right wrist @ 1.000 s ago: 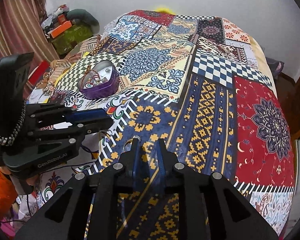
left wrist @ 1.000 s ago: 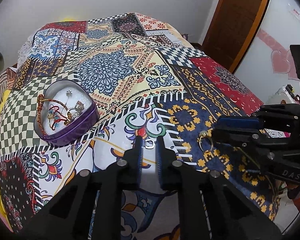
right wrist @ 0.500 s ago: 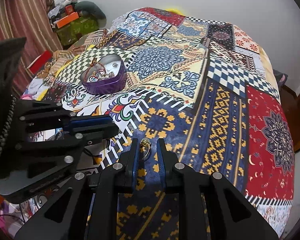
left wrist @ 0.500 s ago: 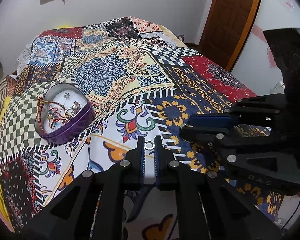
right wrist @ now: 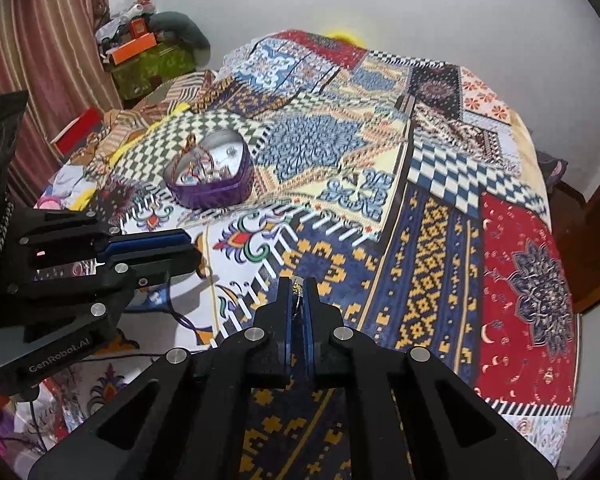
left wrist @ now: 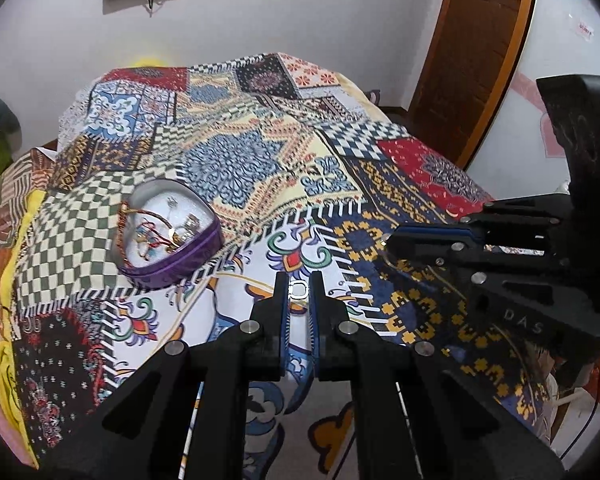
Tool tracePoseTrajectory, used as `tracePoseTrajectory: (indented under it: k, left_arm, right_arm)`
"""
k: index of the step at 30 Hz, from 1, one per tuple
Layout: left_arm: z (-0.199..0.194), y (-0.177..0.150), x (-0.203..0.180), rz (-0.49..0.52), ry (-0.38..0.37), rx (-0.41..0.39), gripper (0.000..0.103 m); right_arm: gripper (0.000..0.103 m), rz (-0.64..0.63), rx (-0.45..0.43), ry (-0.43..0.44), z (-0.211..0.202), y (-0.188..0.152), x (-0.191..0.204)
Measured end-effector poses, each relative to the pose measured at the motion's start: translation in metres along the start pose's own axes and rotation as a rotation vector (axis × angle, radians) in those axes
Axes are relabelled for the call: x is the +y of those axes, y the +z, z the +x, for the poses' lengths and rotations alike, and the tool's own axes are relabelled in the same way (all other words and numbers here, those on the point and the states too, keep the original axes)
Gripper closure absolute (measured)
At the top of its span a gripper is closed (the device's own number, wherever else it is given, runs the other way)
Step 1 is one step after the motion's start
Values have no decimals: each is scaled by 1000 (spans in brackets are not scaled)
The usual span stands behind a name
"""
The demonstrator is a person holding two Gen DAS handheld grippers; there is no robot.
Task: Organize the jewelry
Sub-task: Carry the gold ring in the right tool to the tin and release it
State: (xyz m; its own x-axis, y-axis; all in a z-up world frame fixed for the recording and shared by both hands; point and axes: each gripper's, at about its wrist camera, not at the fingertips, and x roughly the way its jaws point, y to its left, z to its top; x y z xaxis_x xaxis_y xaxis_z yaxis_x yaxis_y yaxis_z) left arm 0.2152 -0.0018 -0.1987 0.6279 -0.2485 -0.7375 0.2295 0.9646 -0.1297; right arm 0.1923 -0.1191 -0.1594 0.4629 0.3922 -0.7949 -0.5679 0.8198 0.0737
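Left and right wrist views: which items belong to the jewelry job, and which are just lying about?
Job:
silver ring in left gripper
gold ring in right gripper
purple heart tin

Lying about:
orange box
red box

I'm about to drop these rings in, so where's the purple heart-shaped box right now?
The purple heart-shaped box sits open on the bedspread's green checkered patch, ahead and left of both grippers in the two wrist views.

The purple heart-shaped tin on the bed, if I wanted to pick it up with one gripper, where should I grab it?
Probably pinch the purple tin at its near side wall, one finger inside the rim, one outside, coming from above. It sits open and upright on the bedspread, and looks too wide to span. Jewelry is piled inside, so pick a bare stretch of rim.
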Motion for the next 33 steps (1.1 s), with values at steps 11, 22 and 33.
tracePoseTrajectory:
  k: [11, 22, 33]
  left_arm:
    - [-35, 9, 17, -21, 39, -80, 96]
    - [-53, 19, 51, -64, 96, -137, 96]
    - [-45, 27, 95, -141, 126, -148, 96]
  right_arm:
    - [99, -18, -88, -15, -27, 23, 16]
    - [99, -34, -146, 13, -27, 54, 33]
    - [99, -47, -146, 78, -2, 86, 53]
